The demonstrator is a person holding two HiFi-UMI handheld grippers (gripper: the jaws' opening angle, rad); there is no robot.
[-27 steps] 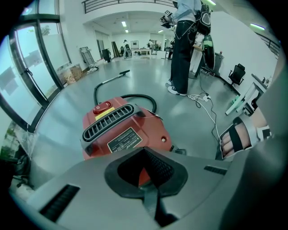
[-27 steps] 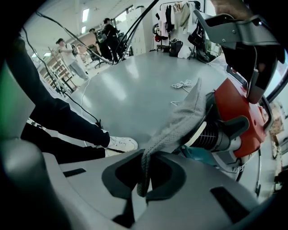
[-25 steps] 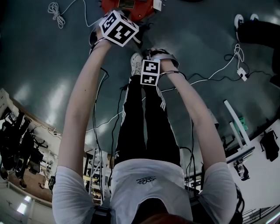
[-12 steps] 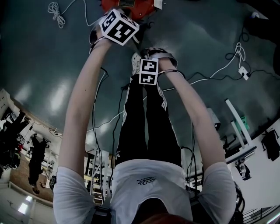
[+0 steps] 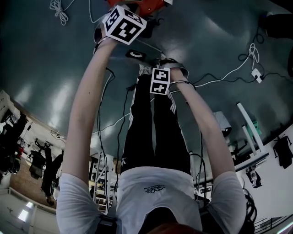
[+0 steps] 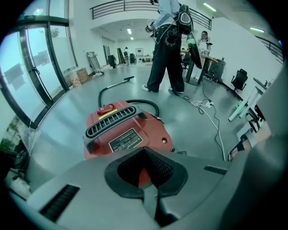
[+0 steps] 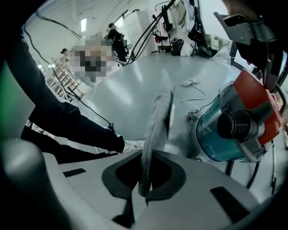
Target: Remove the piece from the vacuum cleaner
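The red vacuum cleaner (image 6: 128,132) stands on the grey floor right in front of my left gripper (image 6: 150,197), whose jaws stand shut with nothing seen between them. In the right gripper view the vacuum's teal bin (image 7: 216,134) and red body are to the right. My right gripper (image 7: 143,188) is shut on a thin grey perforated piece (image 7: 155,121), seen edge-on and held clear of the vacuum. In the head view the left gripper (image 5: 123,25) is beside the vacuum (image 5: 142,4). A dark oval disc (image 5: 136,54) shows beside the right gripper (image 5: 160,81).
The vacuum's black hose (image 6: 112,90) curves off behind it. White cables (image 5: 229,73) and a coiled cord (image 5: 57,11) lie on the floor. A person (image 6: 168,49) stands further off by desks. My legs and shoes (image 5: 146,68) are just below the grippers.
My right gripper has drawn back from the vacuum toward my feet, and the dark oval disc has come into sight beside it. The left gripper has stayed by the vacuum.
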